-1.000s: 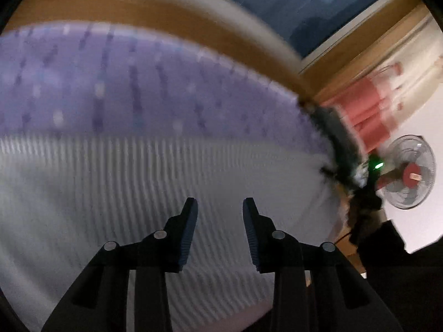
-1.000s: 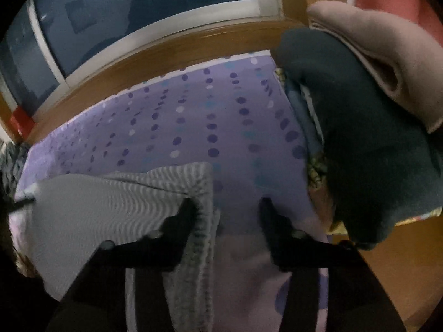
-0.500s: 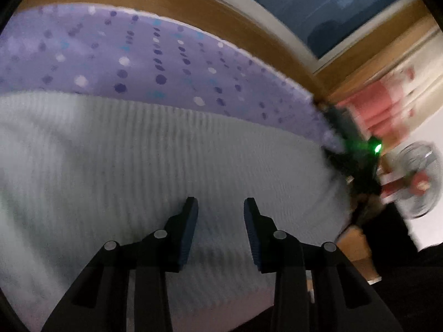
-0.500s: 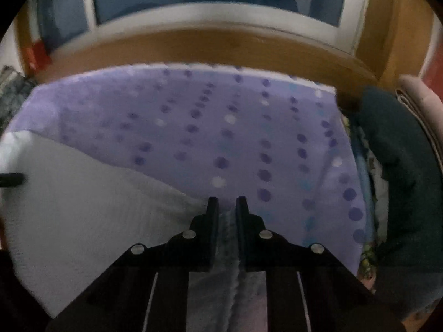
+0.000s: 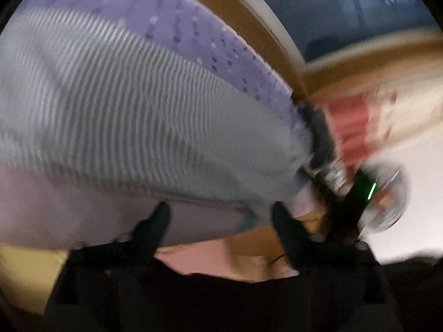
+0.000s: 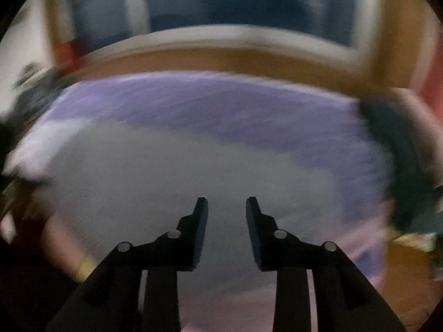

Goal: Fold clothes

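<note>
Left wrist view shows the left gripper with its jaws spread wide and nothing between them; they have just been opening. It hangs over the near edge of the ribbed grey garment, which lies flat on the purple dotted sheet. Whether a finger brushes the cloth cannot be told through the blur. The step in hand looks like the pause between folds: a hem released, the next hold not yet taken.

Right wrist view has the right gripper partly open and empty above the same garment, its jaws having just parted as well. A dark folded pile sits at the sheet's right edge. The next move probably calls for each gripper to find a fresh edge or corner, close on it, and carry it across evenly.
</note>
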The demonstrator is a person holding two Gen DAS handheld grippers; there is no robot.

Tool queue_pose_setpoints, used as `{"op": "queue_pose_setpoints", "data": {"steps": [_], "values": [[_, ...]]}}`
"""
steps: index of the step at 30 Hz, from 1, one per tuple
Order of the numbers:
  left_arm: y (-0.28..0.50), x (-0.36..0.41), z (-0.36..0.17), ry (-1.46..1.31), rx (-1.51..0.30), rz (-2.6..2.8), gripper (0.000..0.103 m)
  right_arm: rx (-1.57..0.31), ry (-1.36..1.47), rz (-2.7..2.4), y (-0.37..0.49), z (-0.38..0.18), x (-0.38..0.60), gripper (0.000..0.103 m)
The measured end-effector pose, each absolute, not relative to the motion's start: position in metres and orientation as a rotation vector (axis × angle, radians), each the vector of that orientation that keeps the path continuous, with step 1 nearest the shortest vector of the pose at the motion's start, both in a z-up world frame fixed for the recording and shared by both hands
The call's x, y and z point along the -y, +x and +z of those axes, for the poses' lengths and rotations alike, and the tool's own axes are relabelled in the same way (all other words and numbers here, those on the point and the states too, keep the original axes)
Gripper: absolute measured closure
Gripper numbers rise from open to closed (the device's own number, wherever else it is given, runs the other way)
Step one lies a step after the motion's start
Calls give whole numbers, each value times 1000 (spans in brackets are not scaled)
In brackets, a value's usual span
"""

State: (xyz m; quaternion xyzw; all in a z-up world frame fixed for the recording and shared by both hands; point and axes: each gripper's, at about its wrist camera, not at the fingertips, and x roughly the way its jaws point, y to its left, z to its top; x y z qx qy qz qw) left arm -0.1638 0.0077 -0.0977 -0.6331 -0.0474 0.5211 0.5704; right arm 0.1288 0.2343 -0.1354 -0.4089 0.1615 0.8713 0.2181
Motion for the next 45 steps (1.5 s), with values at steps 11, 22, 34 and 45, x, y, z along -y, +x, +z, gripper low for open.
{"op": "queue_pose_setpoints", "data": {"steps": [11, 22, 34, 45], "values": [[-206, 16, -187, -1994, 890, 992, 79, -1241, -605, 1759, 215, -163, -236, 71], [-190, 34, -177, -2090, 850, 1176, 91, -1180, -519, 1664, 269, -148, -271, 48], [-109, -166, -106, -1785, 272, 1175, 50, -1014, -762, 1781, 230, -166, -286, 47], [-70, -252, -182, -2020, 426, 853, 68, -1369, -595, 1677, 239, -163, -314, 84]]}}
